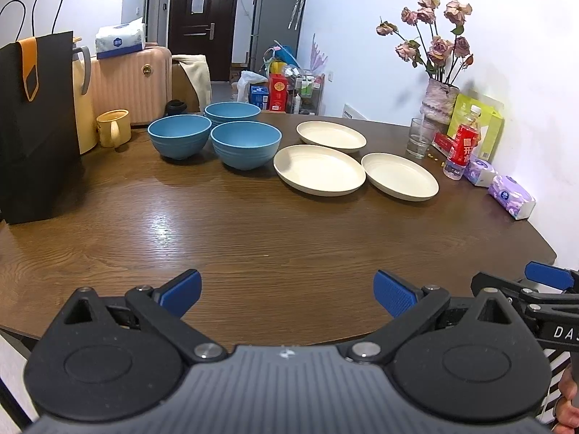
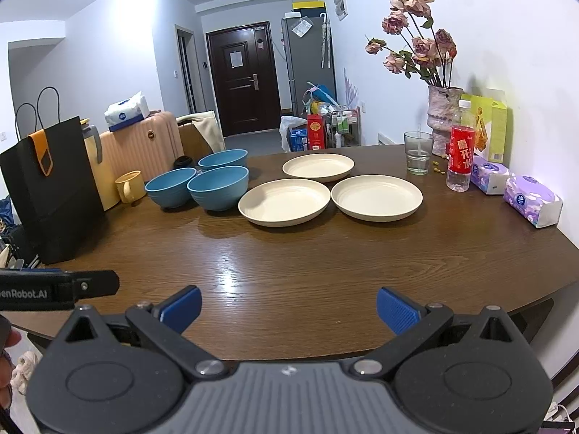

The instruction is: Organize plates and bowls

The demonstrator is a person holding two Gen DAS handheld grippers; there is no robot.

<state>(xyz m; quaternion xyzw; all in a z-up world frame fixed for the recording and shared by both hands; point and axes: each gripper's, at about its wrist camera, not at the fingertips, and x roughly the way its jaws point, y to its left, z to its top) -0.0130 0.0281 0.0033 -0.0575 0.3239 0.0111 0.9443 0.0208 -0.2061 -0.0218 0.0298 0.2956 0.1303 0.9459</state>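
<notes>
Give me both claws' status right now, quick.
Left claw: open, holding nothing, above the near table edge.
Right claw: open, holding nothing, also short of the plates and bowls.

Black bag, yellow mug, glass, tissues

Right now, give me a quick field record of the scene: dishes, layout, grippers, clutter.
surface: table, dark wood
bowls: three blue, clustered left-centre; front bowl, left bowl, back bowl
plates: three cream, spread right of the bowls, none stacked; front plate, right plate, back plate
left gripper: open, empty, over near edge
right gripper: open, empty, over near edge
clutter: bag left; glass, bottle, vase right
</notes>
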